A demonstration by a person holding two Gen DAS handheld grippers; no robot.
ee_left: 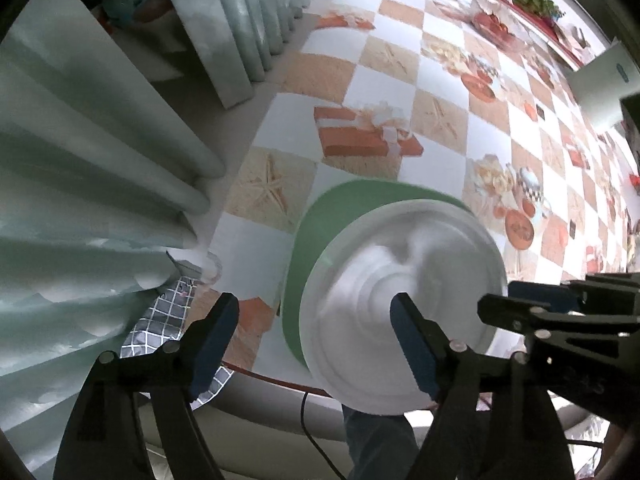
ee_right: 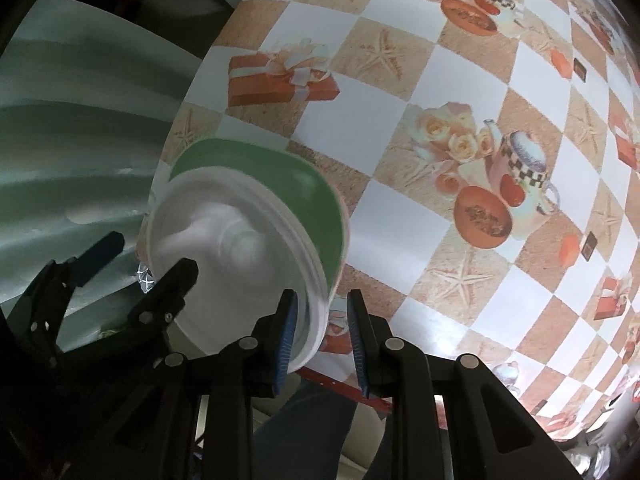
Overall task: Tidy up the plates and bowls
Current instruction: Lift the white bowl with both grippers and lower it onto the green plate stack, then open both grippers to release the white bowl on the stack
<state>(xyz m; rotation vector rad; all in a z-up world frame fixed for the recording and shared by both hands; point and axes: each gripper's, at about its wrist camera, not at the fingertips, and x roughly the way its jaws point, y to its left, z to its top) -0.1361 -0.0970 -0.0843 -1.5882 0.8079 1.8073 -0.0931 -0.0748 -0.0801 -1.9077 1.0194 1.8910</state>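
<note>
operator: tool state?

observer: left gripper (ee_left: 314, 299) stands wide apart, nothing clamped. one finger hangs over the inside of the white bowl (ee_left: 400, 256), the other outside it on the curtain side. right gripper (ee_right: 322, 296) is nearly together and straddles the bowl's rim on the opposite side. inner pad sits against the wall; a sliver of cloth shows beside the outer pad. cannot tell if it pinches.

operator: bowl location?

observer: on the green plate (ee_left: 316, 232), off-centre toward the near side, at the table (ee_left: 360, 80) edge closest to the person. bowl is blurred.

operator: how to run this step well?

observer: my judgement: settle the bowl flat before anything lets go. keep the right jaws square across the rim, not skewed. take the open left finger straight up and clear of the wall so it does not hook the rim. nudge the plate inboard, since it sits close to the edge.

operator: orientation, long axis?

observer: mouth up, facing both cameras. round, so no long axis; its symmetry axis runs roughly vertical. layered rim lines hint at nested bowls, unconfirmed.
</note>
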